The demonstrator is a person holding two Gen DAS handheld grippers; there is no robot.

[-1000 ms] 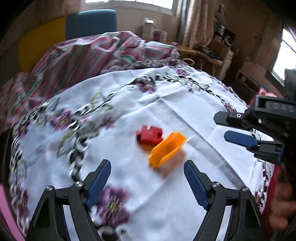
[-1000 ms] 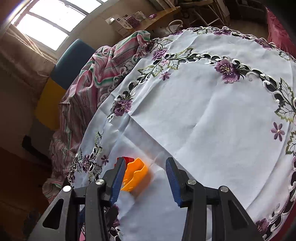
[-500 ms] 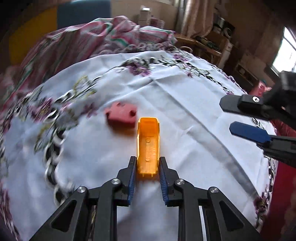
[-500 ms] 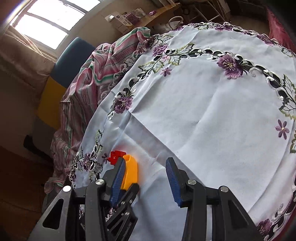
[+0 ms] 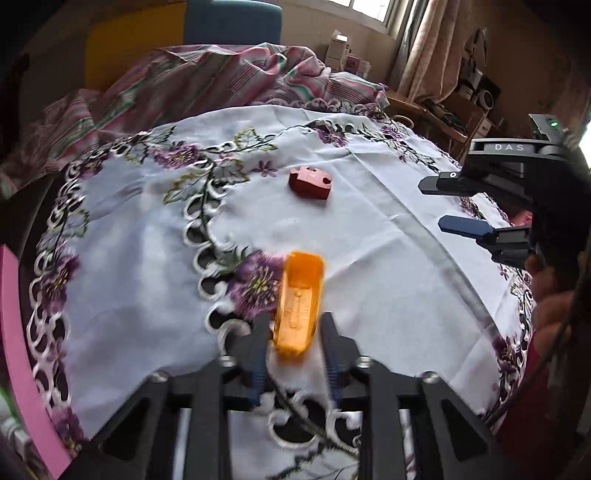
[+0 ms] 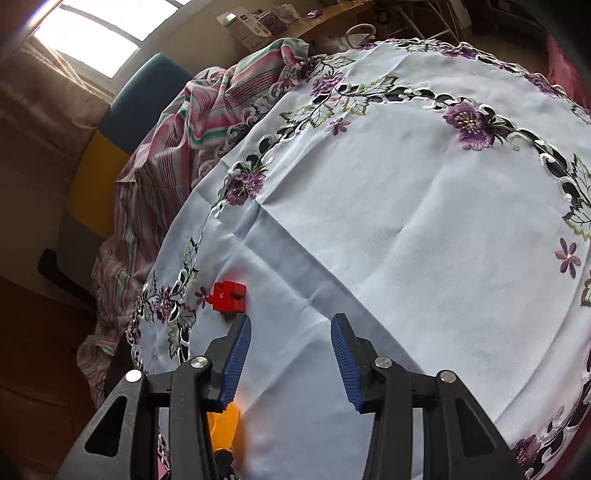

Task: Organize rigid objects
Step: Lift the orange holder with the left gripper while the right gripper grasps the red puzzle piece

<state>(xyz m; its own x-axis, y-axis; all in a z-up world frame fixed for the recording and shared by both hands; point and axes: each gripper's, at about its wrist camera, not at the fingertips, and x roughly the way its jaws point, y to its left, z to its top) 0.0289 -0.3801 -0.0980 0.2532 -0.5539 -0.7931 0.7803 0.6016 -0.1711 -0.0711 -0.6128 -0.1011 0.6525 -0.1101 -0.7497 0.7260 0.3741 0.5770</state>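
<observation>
My left gripper (image 5: 295, 354) is shut on a long orange plastic piece (image 5: 299, 302) and holds it near the table's near edge, over a purple embroidered flower. A red puzzle-shaped block (image 5: 309, 181) lies on the white cloth farther off. My right gripper (image 6: 288, 354) is open and empty above the cloth; it also shows in the left wrist view (image 5: 454, 203) at the right. In the right wrist view the red block (image 6: 228, 296) lies just beyond the left fingertip, and part of the orange piece (image 6: 225, 424) shows behind the left finger.
A round table carries a white embroidered tablecloth (image 5: 369, 258). A striped pink blanket (image 5: 207, 81) lies heaped at its far side. A pink rim (image 5: 18, 350) shows at the left edge. A desk with boxes (image 6: 258, 22) stands behind the table.
My left gripper closed on the orange piece and carried it back toward the near edge, away from the red block. The right gripper stayed open and barely moved.
</observation>
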